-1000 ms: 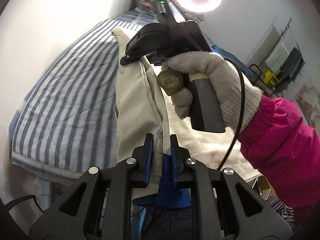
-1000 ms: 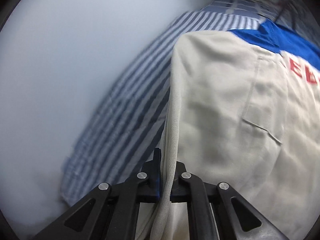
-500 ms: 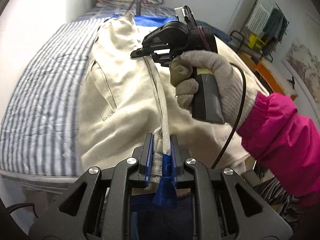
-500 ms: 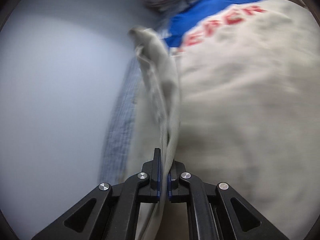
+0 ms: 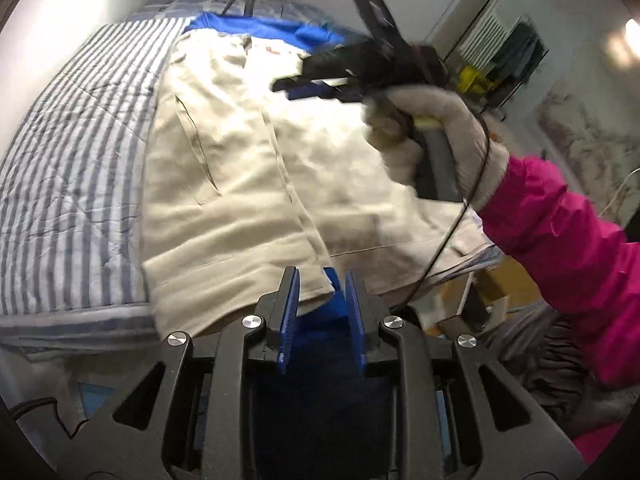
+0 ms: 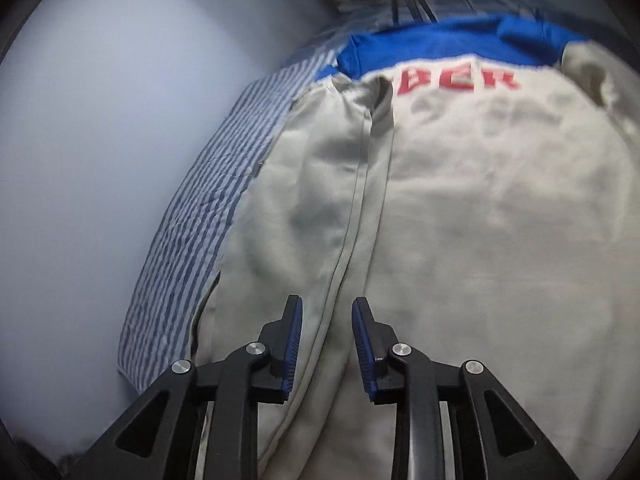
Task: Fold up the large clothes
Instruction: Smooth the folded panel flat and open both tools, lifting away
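Left wrist view shows the striped bed (image 5: pixel 72 184) carrying the beige jacket (image 5: pixel 248 168), 1 panel folded over near the bed's front edge. Both jaws have just been opening: left gripper (image 5: pixel 322 300) and right gripper (image 6: pixel 326 340) released the hem, letting the fold rest.

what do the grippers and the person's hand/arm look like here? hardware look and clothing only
Both grippers, left gripper and right gripper, have black angular frames with triangular cut-outs, silver screw heads and ribbed blue pads on two straight fingers. In the left wrist view the right one has a grey handle with a yellow band and a thin black cable. The hand wears a beige knit glove; the sleeve is bright pink.
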{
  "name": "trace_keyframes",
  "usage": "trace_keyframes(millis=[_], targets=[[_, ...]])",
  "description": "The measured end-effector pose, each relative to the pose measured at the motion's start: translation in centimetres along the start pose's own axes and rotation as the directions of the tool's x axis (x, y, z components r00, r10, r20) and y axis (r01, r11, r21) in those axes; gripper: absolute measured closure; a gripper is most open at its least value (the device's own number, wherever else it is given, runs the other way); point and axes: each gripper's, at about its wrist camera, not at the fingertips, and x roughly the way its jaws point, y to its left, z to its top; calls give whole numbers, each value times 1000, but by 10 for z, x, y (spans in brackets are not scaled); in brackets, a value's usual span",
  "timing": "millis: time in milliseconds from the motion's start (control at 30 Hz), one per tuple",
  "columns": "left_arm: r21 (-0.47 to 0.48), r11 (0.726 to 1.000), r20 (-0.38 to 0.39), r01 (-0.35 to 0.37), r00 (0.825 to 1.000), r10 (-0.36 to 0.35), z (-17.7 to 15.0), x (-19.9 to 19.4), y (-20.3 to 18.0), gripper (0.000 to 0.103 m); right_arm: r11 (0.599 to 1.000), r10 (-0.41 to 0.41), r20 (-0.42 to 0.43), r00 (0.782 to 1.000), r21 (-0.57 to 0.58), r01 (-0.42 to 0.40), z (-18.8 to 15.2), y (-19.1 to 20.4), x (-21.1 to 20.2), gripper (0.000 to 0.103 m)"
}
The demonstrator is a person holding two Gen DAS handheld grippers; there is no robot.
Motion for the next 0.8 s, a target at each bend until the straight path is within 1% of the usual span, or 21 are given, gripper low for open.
trace_keyframes(millis=[33,100,133,200,267,367,400,500,533,567,600,633,733,767,800], targets=[[-6,1000,20,-1,1000,2,0,-9,3,80,1000,0,4,1000,-18,0,-1,-2,-7,75],[-27,999,60,-41,997,43,4,-22,16,80,999,-1,13,1000,-48,2,-9,4,-29,75],[-49,996,72,-69,995,72,9,-25,24,80,998,-7,18,1000,-58,8,-15,6,-40,75],[-99,992,72,-76,994,83,15,-23,38,80,997,-12,26,1000,-70,14,-26,13,-60,75],[-110,990,45,-85,995,91,22,-11,48,80,996,-11,39,999,-84,14,-36,23,-73,75],[-31,994,-36,-107,994,105,22,17,44,80,995,-22,72,997,-91,29,-54,31,-101,72],[-18,993,-68,-113,991,112,19,27,44,80,995,-29,87,996,-90,37,-61,31,-112,71],[-37,992,-152,-120,982,113,-2,57,52,80,995,-44,122,992,-86,55,-75,26,-134,69],[-22,992,-159,-126,980,121,-10,65,51,80,994,-52,132,990,-86,64,-79,23,-139,69],[11,990,-122,-140,983,140,-14,64,45,80,994,-63,141,988,-83,76,-83,19,-143,69],[60,985,-118,-163,979,169,-14,64,37,80,993,-70,144,987,-81,82,-86,16,-146,69],[87,982,-119,-169,977,179,-14,63,33,80,993,-75,143,987,-82,87,-88,13,-146,69],[57,987,-108,-152,982,158,-9,52,28,80,993,-85,139,987,-69,96,-90,3,-147,69],[54,987,-93,-149,984,154,-6,47,26,80,993,-90,141,986,-68,100,-90,0,-148,69],[56,987,-62,-150,986,154,-1,38,21,80,992,-93,146,985,-69,104,-90,-1,-151,69]])
